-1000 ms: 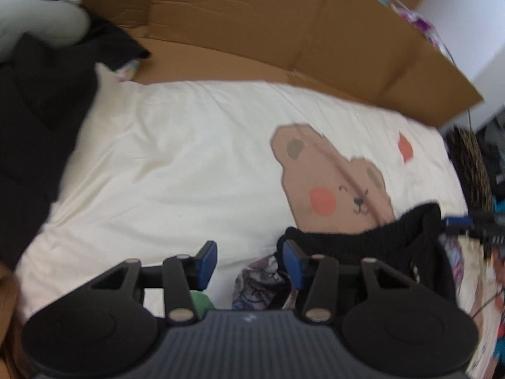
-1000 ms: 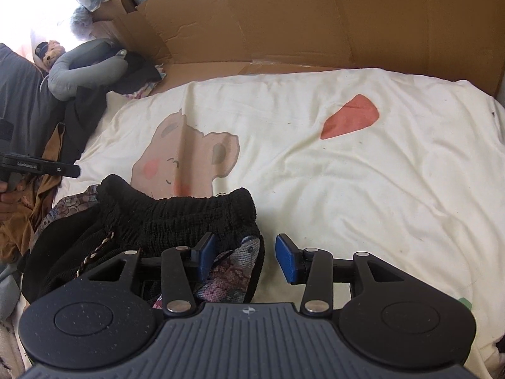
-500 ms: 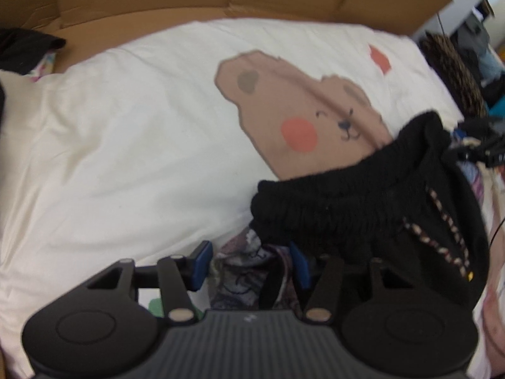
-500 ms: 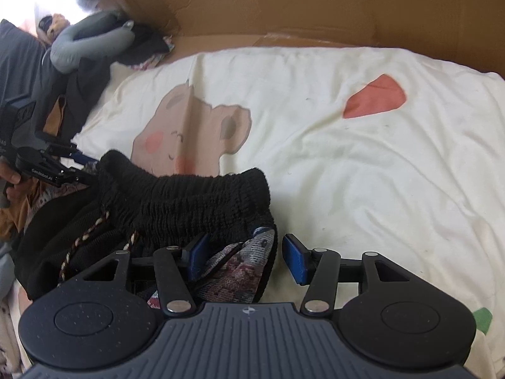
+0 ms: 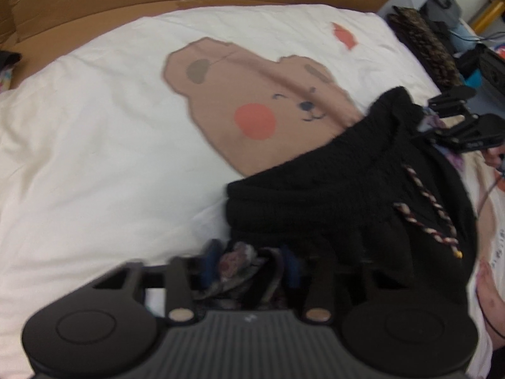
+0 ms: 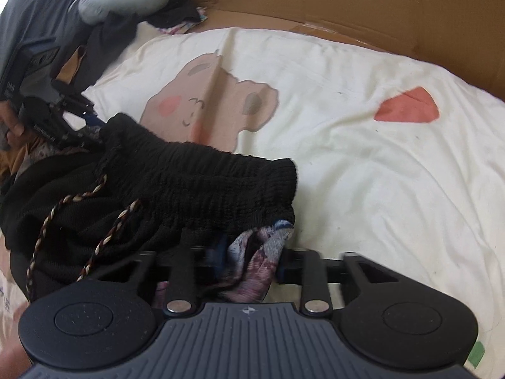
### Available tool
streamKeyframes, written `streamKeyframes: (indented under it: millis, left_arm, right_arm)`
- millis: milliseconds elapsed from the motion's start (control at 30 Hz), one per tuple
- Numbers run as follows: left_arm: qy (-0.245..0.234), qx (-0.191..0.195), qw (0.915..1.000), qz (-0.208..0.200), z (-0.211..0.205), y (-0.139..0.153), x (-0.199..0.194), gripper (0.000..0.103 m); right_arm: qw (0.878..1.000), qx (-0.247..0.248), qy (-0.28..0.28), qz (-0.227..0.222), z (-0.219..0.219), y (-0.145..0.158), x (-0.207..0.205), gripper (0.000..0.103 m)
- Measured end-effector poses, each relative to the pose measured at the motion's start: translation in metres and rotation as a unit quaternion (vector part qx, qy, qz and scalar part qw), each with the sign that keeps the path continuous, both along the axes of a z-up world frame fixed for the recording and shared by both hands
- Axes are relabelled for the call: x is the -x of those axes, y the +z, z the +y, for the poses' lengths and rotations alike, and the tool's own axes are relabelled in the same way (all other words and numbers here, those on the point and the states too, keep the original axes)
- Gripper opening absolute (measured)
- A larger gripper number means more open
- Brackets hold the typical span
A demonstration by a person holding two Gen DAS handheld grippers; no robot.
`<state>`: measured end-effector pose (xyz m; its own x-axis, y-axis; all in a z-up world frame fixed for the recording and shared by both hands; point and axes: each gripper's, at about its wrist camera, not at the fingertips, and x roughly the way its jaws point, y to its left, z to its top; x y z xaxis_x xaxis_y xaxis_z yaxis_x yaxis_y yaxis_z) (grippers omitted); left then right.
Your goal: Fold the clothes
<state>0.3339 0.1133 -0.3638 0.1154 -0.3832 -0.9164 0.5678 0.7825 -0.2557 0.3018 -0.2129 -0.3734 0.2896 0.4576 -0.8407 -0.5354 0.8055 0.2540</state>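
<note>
Both hand-held grippers are closing: the left hand-held gripper (image 5: 249, 263) and right hand-held gripper (image 6: 252, 257) each pinch patterned fabric at opposite ends of the black knitted garment with a braided drawstring (image 6: 195, 186), lying on the cream bear-print bed sheet (image 6: 378, 173).

We find almost nothing legible. In the right wrist view, the left gripper (image 6: 91, 120) at the left edge carries a small line of white lettering on its black body, but it is too blurred for us to read. Above it, a grey garment (image 6: 28, 63) at the left edge shows pale letters, also unreadable. In the left wrist view, the right gripper (image 5: 423, 123) at the right edge bears a similar white marking that we cannot make out. A small white emblem sits on each camera-side gripper body; it is no text.
</note>
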Motion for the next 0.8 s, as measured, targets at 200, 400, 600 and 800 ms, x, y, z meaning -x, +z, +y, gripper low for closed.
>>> streamKeyframes:
  millis: [200, 400, 600, 800]
  left_arm:
    - [-0.001, -0.003, 0.9982, -0.059, 0.001, 0.020, 0.012, 0.011]
    - [0.043, 0.009, 0.9927, -0.113, 0.019, 0.052, 0.008, 0.010]
    - [0.081, 0.003, 0.9864, -0.143, 0.027, 0.066, -0.006, 0.009]
    - [0.092, -0.023, 0.9809, -0.170, 0.022, 0.069, -0.018, 0.009]
  right_arm:
    - [0.999, 0.018, -0.003, -0.042, -0.002, 0.016, 0.007, 0.014]
    - [0.997, 0.017, -0.029, -0.072, -0.015, 0.035, 0.005, 0.007]
    - [0.993, 0.025, -0.058, -0.103, -0.015, 0.051, -0.011, 0.003]
    - [0.990, 0.053, -0.054, -0.120, -0.007, 0.054, -0.035, 0.003]
